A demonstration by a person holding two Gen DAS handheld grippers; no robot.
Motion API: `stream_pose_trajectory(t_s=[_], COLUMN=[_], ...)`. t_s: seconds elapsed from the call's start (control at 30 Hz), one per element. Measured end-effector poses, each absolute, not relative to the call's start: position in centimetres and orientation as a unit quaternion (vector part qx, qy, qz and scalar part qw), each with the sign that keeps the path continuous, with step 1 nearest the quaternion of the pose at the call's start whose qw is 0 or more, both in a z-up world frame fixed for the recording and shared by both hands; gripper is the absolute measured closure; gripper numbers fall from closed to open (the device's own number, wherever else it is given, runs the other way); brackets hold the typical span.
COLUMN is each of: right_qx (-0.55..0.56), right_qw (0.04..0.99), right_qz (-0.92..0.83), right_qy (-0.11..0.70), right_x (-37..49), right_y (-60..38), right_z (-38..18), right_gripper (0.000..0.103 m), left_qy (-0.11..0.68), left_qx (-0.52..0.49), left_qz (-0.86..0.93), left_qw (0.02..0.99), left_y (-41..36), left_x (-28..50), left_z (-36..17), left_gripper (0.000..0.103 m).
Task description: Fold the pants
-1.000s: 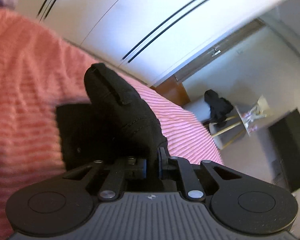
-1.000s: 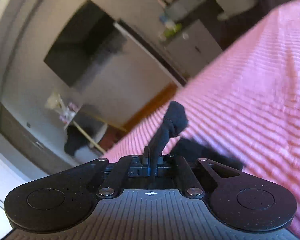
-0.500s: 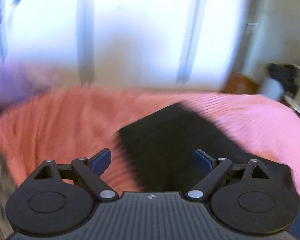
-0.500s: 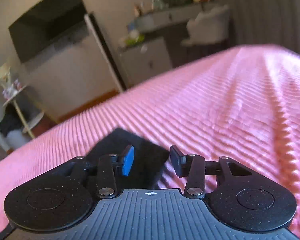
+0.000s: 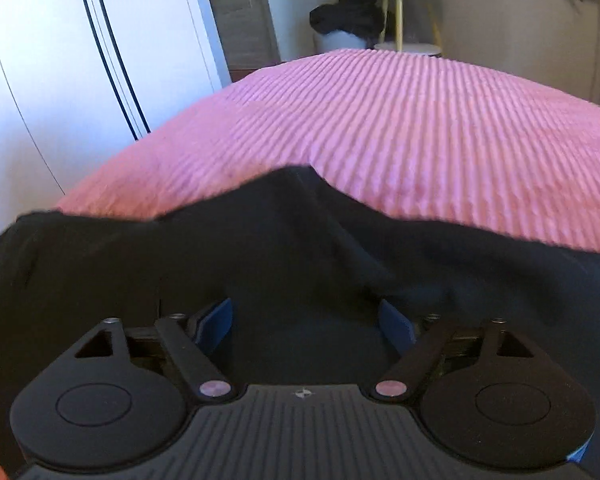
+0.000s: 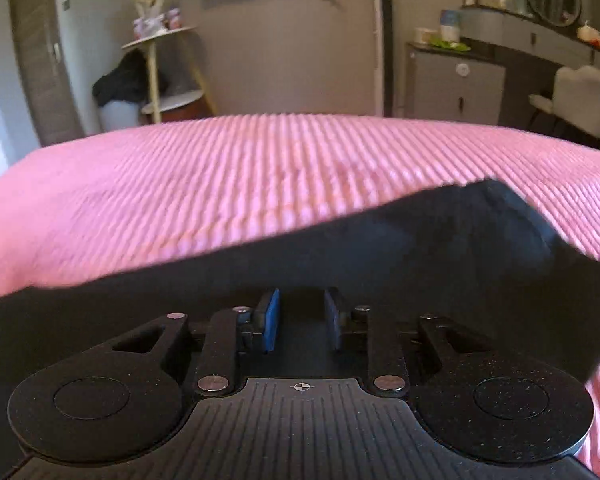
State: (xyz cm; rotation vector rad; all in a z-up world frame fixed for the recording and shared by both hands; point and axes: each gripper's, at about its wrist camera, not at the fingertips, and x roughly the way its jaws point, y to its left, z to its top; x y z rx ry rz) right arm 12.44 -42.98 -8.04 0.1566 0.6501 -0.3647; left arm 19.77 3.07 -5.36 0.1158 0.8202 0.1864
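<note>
Black pants (image 5: 300,248) lie spread on a pink ribbed bedspread (image 5: 420,132), filling the lower half of both wrist views. My left gripper (image 5: 306,322) hovers low over the cloth. Its blue pads (image 5: 216,326) stand wide apart and are closing slightly, with nothing pinched between them. My right gripper (image 6: 302,320) is over another part of the pants (image 6: 440,248), near a folded edge at the right. Its pads (image 6: 270,322) have only a narrow gap and are closing. Dark cloth lies under the gap, and the pads do not press on it.
A white wardrobe (image 5: 60,80) stands along the left of the bed. Beyond the bed's far edge are a small round side table (image 6: 160,40), a heap of dark clothes on a white bin (image 5: 348,12), a grey cabinet (image 6: 456,84) and a pale chair (image 6: 580,96).
A second ago both grippers were shut on raised folds of the black cloth. Both have let go, rolled level and come down over the pants; the left opened wide, the right opened, then narrowed.
</note>
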Motion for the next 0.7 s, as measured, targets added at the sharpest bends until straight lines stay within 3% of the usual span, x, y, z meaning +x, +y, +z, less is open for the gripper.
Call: stream_pose_trajectory(t_s=[0.13,0.33,0.53,0.7], right_qx=[0.096,0.161,0.114,0.042], right_qw=[0.929,0.924,0.911,0.917], right_qz=[-0.175,-0.207,-0.232,-0.243], right_qy=[0.312,0.279,0.321,0.315], right_x=[13.2,7.1,6.2,9.1], right_y=[-44.9,-47.8,-48.2,-47.6], right_z=[-7.4,-5.0,-7.7,-8.6], right_gripper=[0.079,0.075,0.078,0.078], left_qy=[0.412,0.387,0.390,0.399], left_qx=[0.061,0.066,0.038,0.032], left_qz=[0.111,0.054,-0.044,0.013], left_qw=[0.902,0.918,0.919,0.916], left_y=[4.6,3.0,-2.5,-3.8], left_x=[22.6,19.1,13.6,14.6], left_z=[-5.2,-2.4,-2.9,-4.7], left_gripper=[0.011,0.020,0.018,0.012])
